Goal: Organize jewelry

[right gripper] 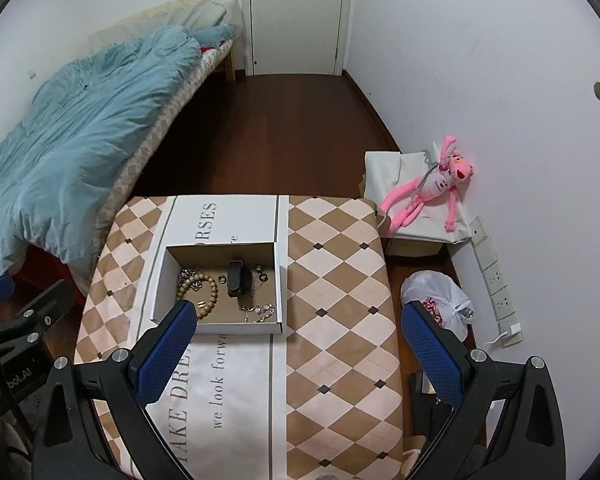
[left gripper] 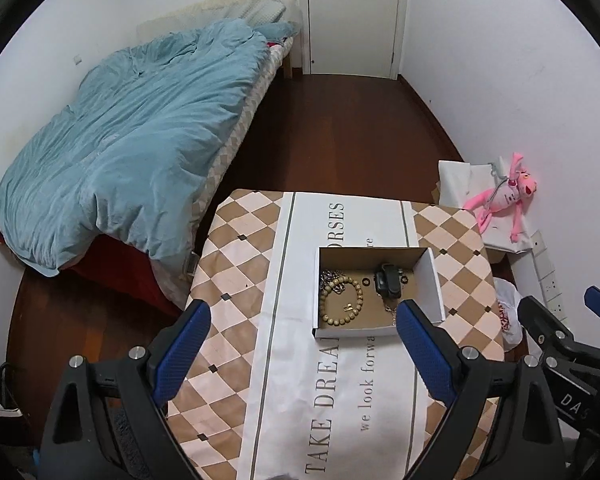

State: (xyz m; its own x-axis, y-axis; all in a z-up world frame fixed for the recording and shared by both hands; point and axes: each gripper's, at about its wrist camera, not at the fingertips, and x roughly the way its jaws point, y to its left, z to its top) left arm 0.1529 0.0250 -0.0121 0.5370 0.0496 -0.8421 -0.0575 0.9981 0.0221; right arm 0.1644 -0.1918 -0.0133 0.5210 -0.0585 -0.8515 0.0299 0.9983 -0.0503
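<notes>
A shallow white cardboard box [left gripper: 436, 280] [right gripper: 281, 280] with a brown inside sits on the checkered table. In it lie a wooden bead bracelet [left gripper: 342, 300] [right gripper: 204, 292], a silver chain [left gripper: 328, 280] [right gripper: 188, 276], a black watch [left gripper: 386, 280] [right gripper: 236, 278], small rings [right gripper: 263, 276] and a beaded silver chain [right gripper: 260, 312]. My left gripper [left gripper: 302, 316] is open and empty, above the table just before the box. My right gripper [right gripper: 296, 316] is open and empty, right of the box's near corner. It also shows in the left wrist view [left gripper: 560, 316].
The table [left gripper: 460, 248] [right gripper: 340, 260] carries a checkered cloth with a white printed runner. A bed with a blue duvet [left gripper: 128, 132] stands to the left. A pink plush toy [right gripper: 432, 188] lies on a covered box at the right, near a white plastic bag [right gripper: 440, 300] and wall sockets [right gripper: 496, 280].
</notes>
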